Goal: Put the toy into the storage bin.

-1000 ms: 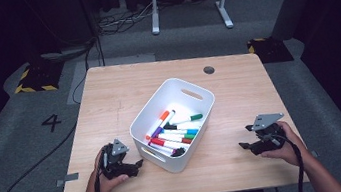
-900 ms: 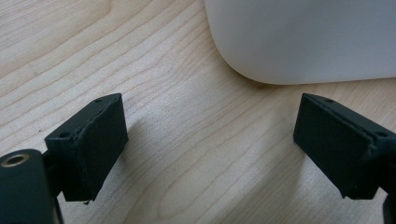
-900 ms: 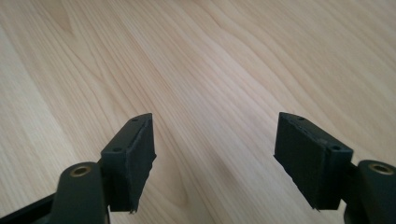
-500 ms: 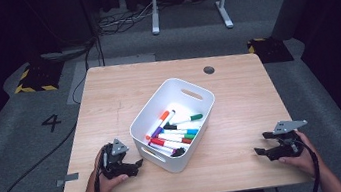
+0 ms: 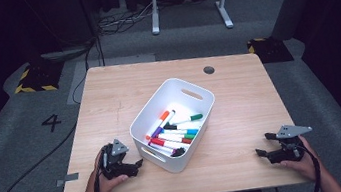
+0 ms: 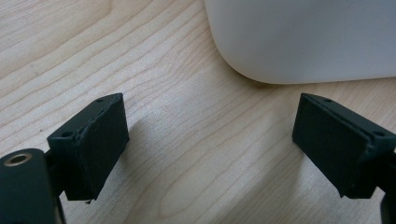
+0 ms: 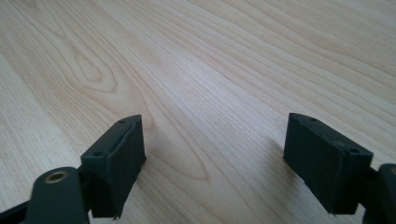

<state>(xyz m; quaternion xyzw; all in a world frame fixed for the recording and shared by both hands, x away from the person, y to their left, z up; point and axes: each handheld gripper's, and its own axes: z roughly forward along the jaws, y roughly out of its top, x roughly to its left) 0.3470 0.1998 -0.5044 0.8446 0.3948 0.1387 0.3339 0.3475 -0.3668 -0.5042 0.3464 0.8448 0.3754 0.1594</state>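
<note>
A white bin (image 5: 176, 82) sits mid-table, holding several coloured markers (image 5: 173, 132). My left gripper (image 5: 138, 163) rests on the wood just left of the bin's near corner, open and empty. In the left gripper view its jaws (image 6: 210, 144) stand wide apart over bare wood, with the bin's wall (image 6: 303, 37) just ahead. My right gripper (image 5: 264, 145) lies near the front right corner of the table, pointing left toward the bin but well apart from it. Its jaws (image 7: 212, 158) have just been opening and hold nothing; bare wood lies between them.
The wooden table (image 5: 241, 111) has a round cable hole (image 5: 209, 70) at the back right. The front edge runs close under both hands. Cables trail off toward the person. A white desk frame (image 5: 188, 2) stands on the grey floor beyond.
The right hand has moved right and toward the front edge, sinking onto the table near the corner. The left hand and the bin have stayed put.
</note>
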